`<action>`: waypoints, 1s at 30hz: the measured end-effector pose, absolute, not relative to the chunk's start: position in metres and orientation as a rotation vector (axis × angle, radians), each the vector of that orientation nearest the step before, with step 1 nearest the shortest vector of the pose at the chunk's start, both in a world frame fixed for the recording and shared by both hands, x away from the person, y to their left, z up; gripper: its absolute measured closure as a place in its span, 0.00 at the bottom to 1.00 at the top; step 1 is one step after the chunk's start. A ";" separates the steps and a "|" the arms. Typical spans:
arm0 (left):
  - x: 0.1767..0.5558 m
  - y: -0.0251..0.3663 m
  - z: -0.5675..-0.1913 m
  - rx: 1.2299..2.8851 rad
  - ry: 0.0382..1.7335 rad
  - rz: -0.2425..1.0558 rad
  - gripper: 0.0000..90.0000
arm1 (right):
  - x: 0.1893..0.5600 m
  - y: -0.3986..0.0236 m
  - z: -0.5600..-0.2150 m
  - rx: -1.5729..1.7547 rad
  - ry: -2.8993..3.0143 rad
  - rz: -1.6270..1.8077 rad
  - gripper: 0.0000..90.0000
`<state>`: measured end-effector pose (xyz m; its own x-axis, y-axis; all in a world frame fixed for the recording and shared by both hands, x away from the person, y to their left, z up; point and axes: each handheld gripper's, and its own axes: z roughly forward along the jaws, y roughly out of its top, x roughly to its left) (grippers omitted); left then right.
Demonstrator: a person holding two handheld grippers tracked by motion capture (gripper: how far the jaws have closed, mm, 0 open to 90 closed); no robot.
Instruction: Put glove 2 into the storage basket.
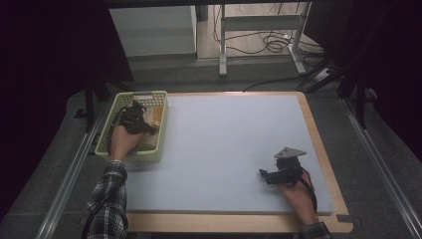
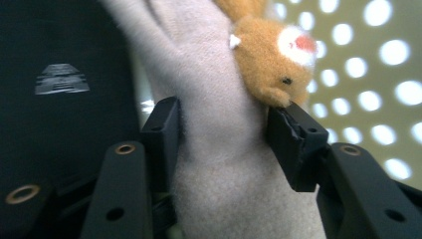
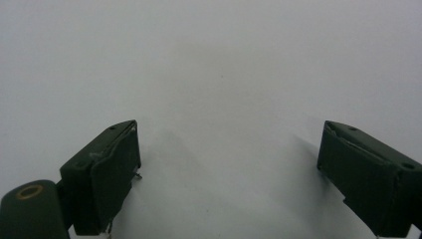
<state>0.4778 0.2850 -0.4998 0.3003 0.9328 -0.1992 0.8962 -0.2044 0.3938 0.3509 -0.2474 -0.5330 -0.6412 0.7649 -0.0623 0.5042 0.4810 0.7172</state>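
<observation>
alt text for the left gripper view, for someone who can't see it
The left hand-held gripper has its two black jaws clamped on a pale beige fuzzy fabric piece. An orange plush toy animal lies against it, with the perforated pale green plastic basket's wall behind.

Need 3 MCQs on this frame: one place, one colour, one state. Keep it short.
1. Where is the left hand-held gripper?
A. Inside the pale green perforated plastic basket
B. On the bare grey mat
C. Off the table

2. What colour is the small plush animal beside the cream fuzzy fabric piece?
A. Blue
B. Orange-brown
C. Black

3. How stands the right hand-held gripper?
A. Shut on a plush toy
B. Shut on a cloth
C. Open, with nothing between its jaws

Key:
1. A, since the high view shows that hand reaching into the basket at the table's left edge.
2. B, since the left gripper view shows orange-brown fur with a white patch.
3. C, since the right gripper view shows the jaws wide apart over the plain grey mat.
</observation>
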 end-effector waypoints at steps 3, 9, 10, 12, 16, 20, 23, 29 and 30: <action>0.479 0.281 -0.501 2.148 1.634 0.124 0.55 | 0.351 -0.247 -0.533 1.063 2.357 0.959 0.10; 0.476 0.284 -0.497 2.131 1.632 0.208 0.42 | 0.351 -0.247 -0.533 1.065 2.356 0.960 0.10; 0.475 0.287 -0.495 2.139 1.623 0.253 0.36 | 0.351 -0.247 -0.533 1.065 2.356 0.959 0.10; 0.474 0.287 -0.495 2.127 1.628 0.266 0.34 | 0.351 -0.247 -0.533 1.065 2.356 0.959 0.11; 0.471 0.288 -0.491 2.129 1.619 0.337 0.20 | 0.351 -0.247 -0.533 1.064 2.356 0.959 0.11; 0.468 0.292 -0.485 2.094 1.607 0.371 0.12 | 0.351 -0.247 -0.533 1.065 2.356 0.959 0.11; 0.464 0.294 -0.479 2.078 1.589 0.397 0.08 | 0.351 -0.247 -0.533 1.065 2.356 0.959 0.11; 0.457 0.295 -0.473 2.085 1.551 0.418 0.05 | 0.351 -0.247 -0.533 1.064 2.356 0.959 0.11; 0.456 0.295 -0.472 2.088 1.544 0.421 0.05 | 0.351 -0.247 -0.533 1.064 2.356 0.959 0.10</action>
